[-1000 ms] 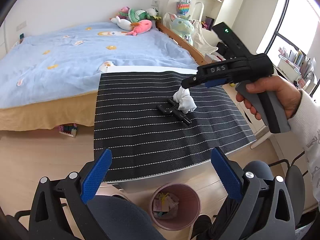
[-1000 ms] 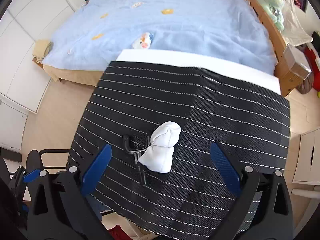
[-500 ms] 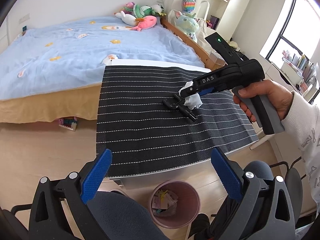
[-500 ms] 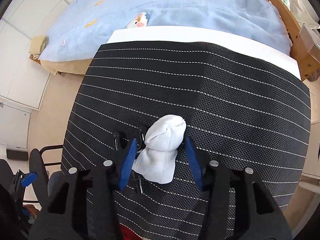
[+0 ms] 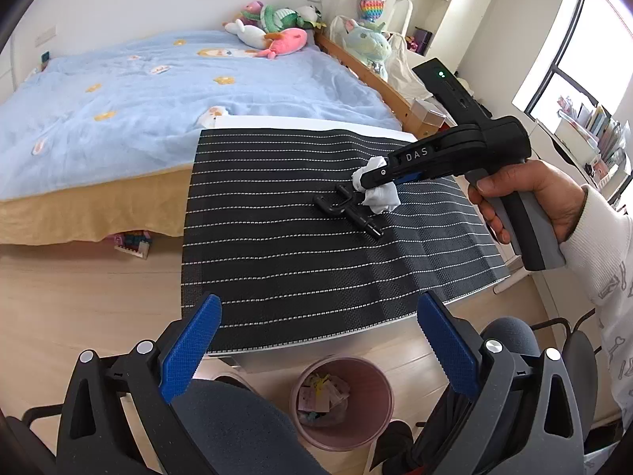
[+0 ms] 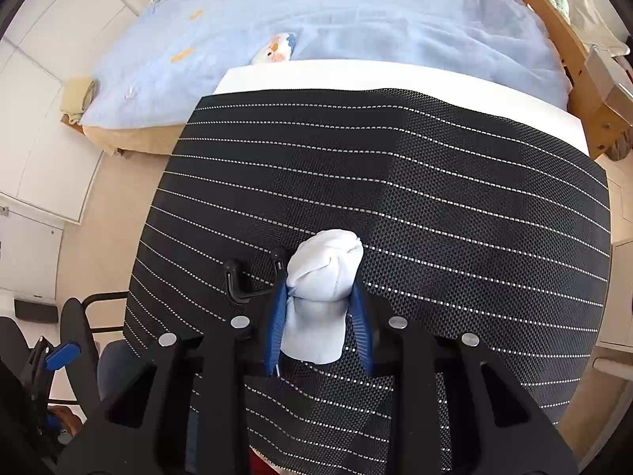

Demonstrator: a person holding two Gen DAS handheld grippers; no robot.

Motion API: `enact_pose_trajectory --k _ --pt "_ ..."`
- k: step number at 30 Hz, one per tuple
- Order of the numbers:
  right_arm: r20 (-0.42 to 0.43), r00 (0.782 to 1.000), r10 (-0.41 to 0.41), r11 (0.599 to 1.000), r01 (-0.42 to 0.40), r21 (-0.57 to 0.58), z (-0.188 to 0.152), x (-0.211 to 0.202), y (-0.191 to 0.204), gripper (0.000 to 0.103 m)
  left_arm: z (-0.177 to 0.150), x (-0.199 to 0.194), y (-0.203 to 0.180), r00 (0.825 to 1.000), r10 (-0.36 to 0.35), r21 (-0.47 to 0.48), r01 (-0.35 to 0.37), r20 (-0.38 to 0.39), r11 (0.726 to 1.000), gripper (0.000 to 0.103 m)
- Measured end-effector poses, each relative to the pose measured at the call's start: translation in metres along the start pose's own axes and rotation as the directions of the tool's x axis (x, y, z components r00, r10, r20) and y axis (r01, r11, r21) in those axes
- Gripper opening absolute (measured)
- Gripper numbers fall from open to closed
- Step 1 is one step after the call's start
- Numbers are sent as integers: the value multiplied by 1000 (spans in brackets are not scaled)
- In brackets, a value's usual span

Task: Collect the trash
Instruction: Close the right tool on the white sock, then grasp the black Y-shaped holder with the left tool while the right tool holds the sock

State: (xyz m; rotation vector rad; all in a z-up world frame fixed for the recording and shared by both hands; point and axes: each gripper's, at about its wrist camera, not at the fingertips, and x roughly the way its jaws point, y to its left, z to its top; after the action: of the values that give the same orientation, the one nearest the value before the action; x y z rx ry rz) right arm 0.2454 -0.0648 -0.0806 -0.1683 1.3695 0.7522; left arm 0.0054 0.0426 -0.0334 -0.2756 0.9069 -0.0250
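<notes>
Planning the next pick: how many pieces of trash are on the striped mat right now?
1. A crumpled white tissue wad lies mid-mat, between the closing right gripper's pads, beside a black plastic part. More paper scraps already sit in the pink bin.

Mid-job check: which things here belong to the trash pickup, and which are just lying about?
Job:
crumpled white tissue
right gripper, closing on it
pink bin

Lying about:
black plastic part
striped mat
plush toys
left gripper, open

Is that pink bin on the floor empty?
No, the pink bin already holds scraps of paper, seen from above in the left wrist view, on the floor below the edge of the striped mat.
</notes>
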Motion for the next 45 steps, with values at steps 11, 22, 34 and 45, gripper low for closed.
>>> enact_pose_trajectory --k 11,22,34,45 --pt "86 996 30 999 -32 32 -36 -46 -17 30 31 4 -22 1000 5 1 -5 -3 1000 95" --pt "136 990 34 995 -46 84 -66 -70 -46 30 72 34 -43 994 -37 -99 27 -100 995 95" --pt "178 983 43 992 -63 107 -83 -89 -64 30 95 103 -35 968 22 -299 -99 -251 949 95" --pt "190 980 58 989 -83 126 -91 -92 -78 30 91 150 -42 939 104 -321 -215 -328 922 85"
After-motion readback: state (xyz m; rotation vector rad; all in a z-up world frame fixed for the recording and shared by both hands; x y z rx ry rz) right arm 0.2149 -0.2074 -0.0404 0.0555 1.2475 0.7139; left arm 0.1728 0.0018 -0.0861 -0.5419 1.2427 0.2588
